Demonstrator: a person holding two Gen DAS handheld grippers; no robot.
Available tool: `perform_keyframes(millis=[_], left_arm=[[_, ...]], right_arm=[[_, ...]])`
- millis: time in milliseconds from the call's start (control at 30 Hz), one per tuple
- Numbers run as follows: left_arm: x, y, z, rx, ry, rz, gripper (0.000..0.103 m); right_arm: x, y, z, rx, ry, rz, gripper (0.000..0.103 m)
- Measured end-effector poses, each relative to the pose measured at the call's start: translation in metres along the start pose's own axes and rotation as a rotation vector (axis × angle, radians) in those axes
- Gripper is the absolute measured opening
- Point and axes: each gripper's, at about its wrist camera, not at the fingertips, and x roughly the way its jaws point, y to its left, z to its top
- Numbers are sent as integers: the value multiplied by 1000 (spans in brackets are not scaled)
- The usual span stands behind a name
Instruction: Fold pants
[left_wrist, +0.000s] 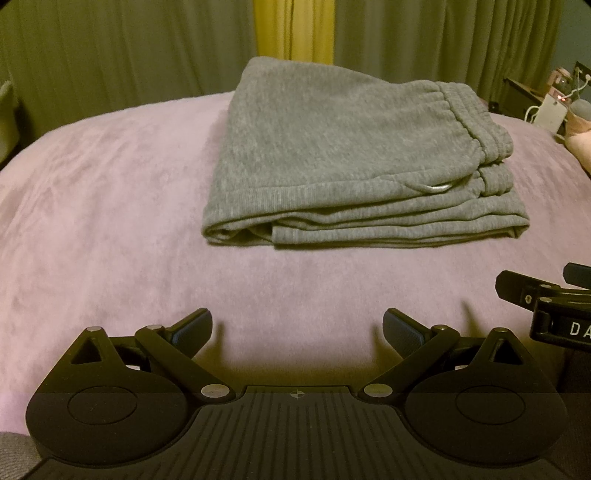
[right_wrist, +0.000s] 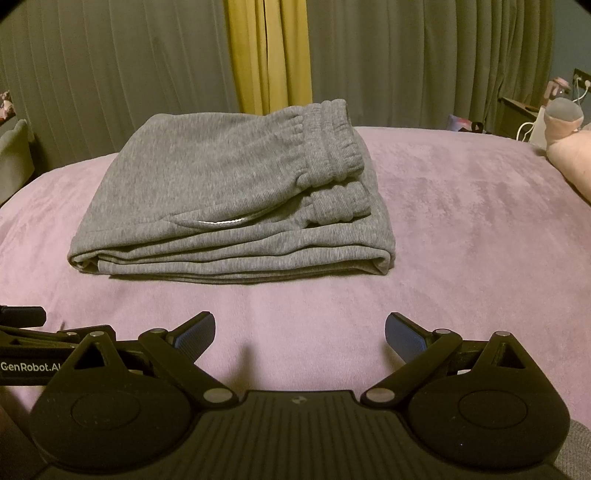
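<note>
While both of our grippers hang low over a pink blanket (left_wrist: 110, 206), a pair of grey pants (left_wrist: 343, 162) lies folded into a thick rectangular stack on it. In the left wrist view the stack fills the centre and upper right of the frame; in the right wrist view it sits in the centre left. Its gathered elastic waistband (right_wrist: 332, 147) lies at the right end of the top layer, and several folded layers show along the near edge. A pale curved pocket edge (right_wrist: 221, 222) shows on the top layer near the front.

Our left gripper (left_wrist: 297, 330) occupies the bottom of its own view, jaws spread wide with nothing between them, well short of the pants. Its blue-padded fingertips (left_wrist: 195, 328) point toward the stack. Our right gripper (right_wrist: 300, 332) looks the same at the bottom of its view: jaws spread wide, holding nothing, apart from the cloth. Each gripper shows at the lower edge of the other's view, so we hold them side by side.

Grey-green curtains (right_wrist: 424, 62) hang across the top of both frames, with a yellow curtain strip (right_wrist: 267, 55) at upper centre. At the upper right edge are a small stand (right_wrist: 517, 114) with white cables and a pink soft object (right_wrist: 569, 147), too small to identify.
</note>
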Motion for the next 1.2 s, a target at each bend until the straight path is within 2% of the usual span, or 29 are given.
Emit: perform_keyframes(millis=[1200], left_arm=[[1,1,-1,-4,9,-6,102]], right_arm=[[3,-1,-2,-6,9,0,99]])
